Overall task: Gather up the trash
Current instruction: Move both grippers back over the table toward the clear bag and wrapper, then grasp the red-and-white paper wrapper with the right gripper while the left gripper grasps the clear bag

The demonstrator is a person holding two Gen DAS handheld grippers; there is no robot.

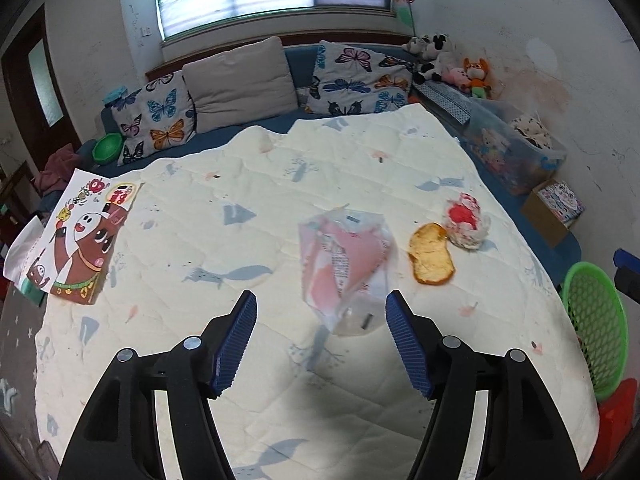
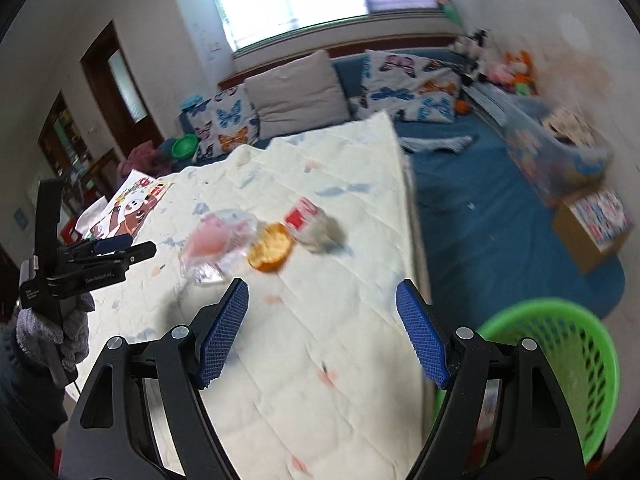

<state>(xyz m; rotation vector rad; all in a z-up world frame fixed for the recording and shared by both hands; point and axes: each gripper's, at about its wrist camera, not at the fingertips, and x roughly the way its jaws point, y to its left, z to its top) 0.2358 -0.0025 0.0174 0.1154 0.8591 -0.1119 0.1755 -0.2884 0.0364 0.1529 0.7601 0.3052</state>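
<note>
Trash lies in a loose row on the cream quilt (image 1: 240, 184) that covers the bed: a clear plastic bag with pink print (image 1: 346, 264), an orange peel (image 1: 432, 254) just right of it, and a crumpled red-and-white wrapper (image 1: 466, 220) touching the peel's far right edge. The bag is the nearest piece to the left gripper (image 1: 320, 340), whose blue-padded fingers (image 1: 236, 344) stand apart with nothing between them; the bag's near end shows in the gap beyond the tips, lying on the quilt. The right gripper (image 2: 322, 330) hangs over the quilt's right part, fingers (image 2: 422, 340) likewise spread and empty, the three pieces of trash ahead of it and blurred in its view. A green mesh basket (image 2: 560, 372) stands off the bed's near right corner, beside the right gripper. In the right wrist view the left gripper appears at the left edge, held by a hand in a grey knitted glove (image 2: 52, 332). At the quilt's left edge lies a cartoon paper bag (image 1: 80, 236). Behind the quilt, butterfly cushions (image 1: 158, 116) and a plain beige cushion (image 1: 240, 80) lean under the window, and soft toys (image 1: 448, 64) sit in the right corner.
</note>
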